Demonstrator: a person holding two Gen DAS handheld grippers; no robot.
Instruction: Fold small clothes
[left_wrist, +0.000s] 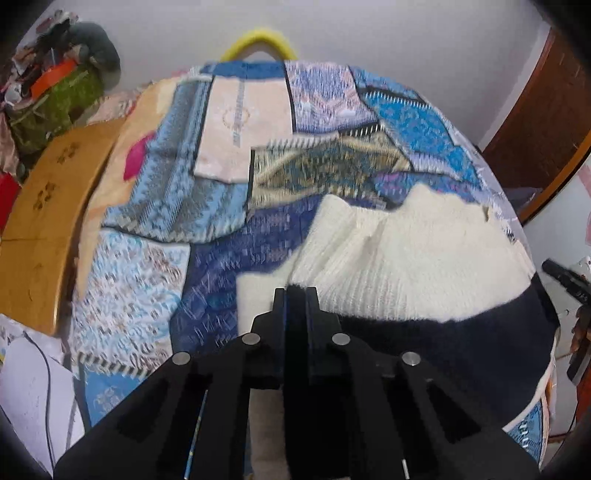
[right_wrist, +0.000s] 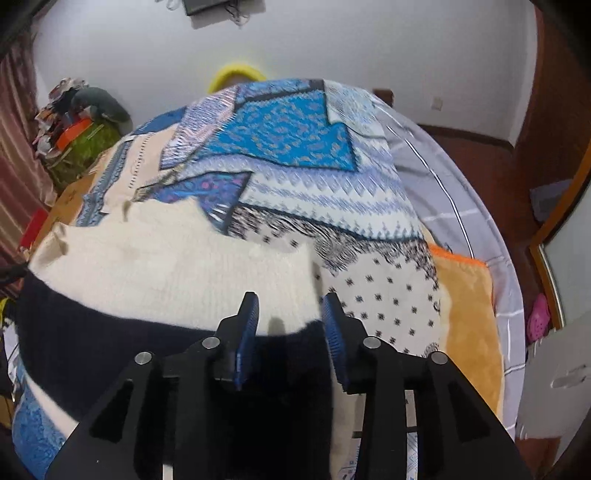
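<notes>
From the left wrist view, the left gripper (left_wrist: 295, 295) sits at 6 o'clock with its two fingers pressed together, no gap showing between them. Its tips lie at the near left edge of the sweater (left_wrist: 399, 258), where the cream knit meets the dark navy band; whether any cloth is pinched between the fingers cannot be told. The sweater lies on the bed, spread over a patchwork blanket (left_wrist: 229, 177) of blue, beige and white panels, filling the frame from 3 to 5 o'clock. The cream part is toward the far side, the navy band (left_wrist: 443, 350) nearest the camera. At 9 o'clock a curved wooden board (left_wrist: 40, 221) edges the bed. At 10 o'clock a green bin (left_wrist: 55, 107) is heaped with mixed cloth and an orange item, with a grey bundle on top. A yellow ring (left_wrist: 258, 42) peeks over the bed's far edge at 12 o'clock.

From the right wrist view, the right gripper (right_wrist: 290, 306) is at 6 o'clock with its blue-padded fingers (right_wrist: 249, 325) well apart and holding nothing. The sweater (right_wrist: 166, 266) spreads from 8 o'clock to the centre; its right edge, cream above and navy below, lies between the open fingers. The patchwork blanket (right_wrist: 303, 147) runs up to 12 o'clock. An orange plush blanket (right_wrist: 469, 314) lies at 3 o'clock, over a grey checked sheet (right_wrist: 443, 184). The green bin (right_wrist: 85, 151) with its heap of cloth stands at 10 o'clock, and the yellow ring (right_wrist: 232, 74) at 12 o'clock.
</notes>
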